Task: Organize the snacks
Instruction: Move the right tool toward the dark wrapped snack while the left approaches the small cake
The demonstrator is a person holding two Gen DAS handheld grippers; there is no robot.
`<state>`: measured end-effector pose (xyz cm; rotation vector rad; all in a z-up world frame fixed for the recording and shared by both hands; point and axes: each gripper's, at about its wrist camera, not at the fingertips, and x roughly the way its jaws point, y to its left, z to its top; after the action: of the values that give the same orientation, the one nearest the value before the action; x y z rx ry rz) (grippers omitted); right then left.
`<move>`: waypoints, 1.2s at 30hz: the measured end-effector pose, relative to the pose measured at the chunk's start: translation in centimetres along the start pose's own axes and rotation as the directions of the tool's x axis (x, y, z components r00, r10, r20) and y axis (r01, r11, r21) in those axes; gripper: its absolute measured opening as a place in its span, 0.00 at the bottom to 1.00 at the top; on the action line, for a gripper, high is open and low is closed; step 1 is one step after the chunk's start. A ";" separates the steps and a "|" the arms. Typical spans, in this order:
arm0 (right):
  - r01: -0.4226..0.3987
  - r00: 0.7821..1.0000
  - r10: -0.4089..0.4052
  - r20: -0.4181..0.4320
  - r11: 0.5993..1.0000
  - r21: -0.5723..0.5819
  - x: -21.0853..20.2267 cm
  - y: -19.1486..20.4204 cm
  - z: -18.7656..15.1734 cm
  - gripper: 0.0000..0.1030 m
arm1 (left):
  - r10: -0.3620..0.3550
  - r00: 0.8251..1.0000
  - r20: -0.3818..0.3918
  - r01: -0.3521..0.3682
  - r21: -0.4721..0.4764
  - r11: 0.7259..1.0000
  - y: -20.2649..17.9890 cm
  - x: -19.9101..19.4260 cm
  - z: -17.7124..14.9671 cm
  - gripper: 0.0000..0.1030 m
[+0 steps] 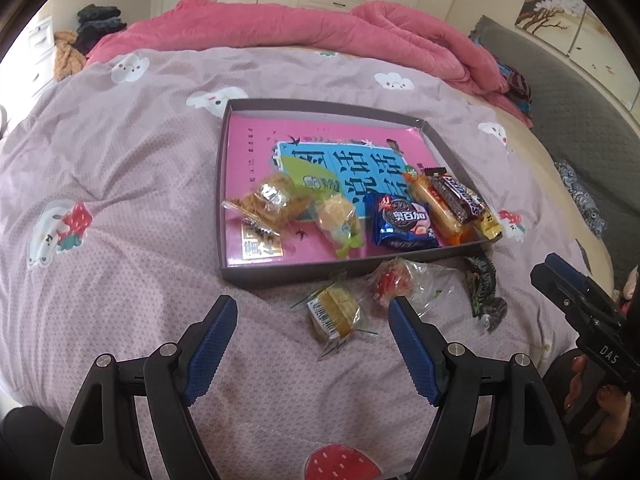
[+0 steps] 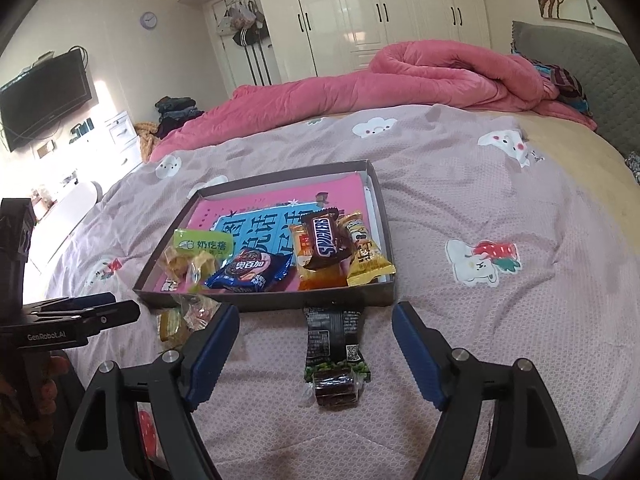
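A shallow dark box (image 1: 280,271) (image 2: 256,303) with a pink book in it lies on the bed and holds several snacks: a blue Oreo pack (image 1: 404,220) (image 2: 250,270), a Snickers bar (image 1: 454,196) (image 2: 326,240), an orange wafer (image 1: 434,210), a yellow bar (image 2: 364,254) and clear-wrapped pastries (image 1: 266,200). On the quilt in front lie a small wrapped cake (image 1: 334,312), a red candy in clear wrap (image 1: 394,282) and a dark green-black packet (image 1: 482,284) (image 2: 334,354). My left gripper (image 1: 312,312) is open, the cake between its fingers. My right gripper (image 2: 316,320) is open around the dark packet.
A lilac quilt (image 1: 120,160) with cloud prints covers the bed. A pink blanket (image 1: 280,28) (image 2: 400,80) is bunched at the far side. The grey headboard (image 1: 560,100) is to the right. The right gripper shows in the left wrist view (image 1: 580,304). Wardrobes and a TV (image 2: 44,96) stand beyond.
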<state>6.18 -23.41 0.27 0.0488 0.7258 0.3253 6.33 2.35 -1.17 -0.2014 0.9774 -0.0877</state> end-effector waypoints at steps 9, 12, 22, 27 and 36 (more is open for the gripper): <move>0.007 0.999 -0.007 -0.039 1.000 0.007 1.2 -0.1 -0.2 0.76 | -0.015 0.999 -0.034 0.015 0.005 1.000 -0.3 1.3 -0.5 0.77; 0.012 0.999 -0.011 -0.052 1.000 0.008 1.7 -0.2 -0.4 0.76 | -0.025 0.998 -0.057 0.024 -0.017 1.000 -0.1 2.1 -0.8 0.77; 0.040 0.994 -0.036 -0.108 0.999 0.034 3.9 -1.0 -0.5 0.76 | -0.040 0.995 -0.090 0.036 -0.049 0.998 -0.3 4.1 -1.5 0.77; 0.045 0.989 -0.040 -0.145 0.998 0.033 5.2 -1.1 -0.9 0.76 | -0.042 0.995 -0.088 0.037 -0.063 0.997 -0.1 4.4 -1.3 0.77; 0.043 0.981 -0.042 -0.191 0.999 0.000 7.3 -1.1 -1.0 0.76 | -0.021 0.995 -0.096 0.014 -0.071 0.997 0.0 5.5 -1.1 0.77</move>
<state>10.94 -22.28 -5.34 0.0059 0.9163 0.2903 8.47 1.32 -6.24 -0.2726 1.0761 -0.0799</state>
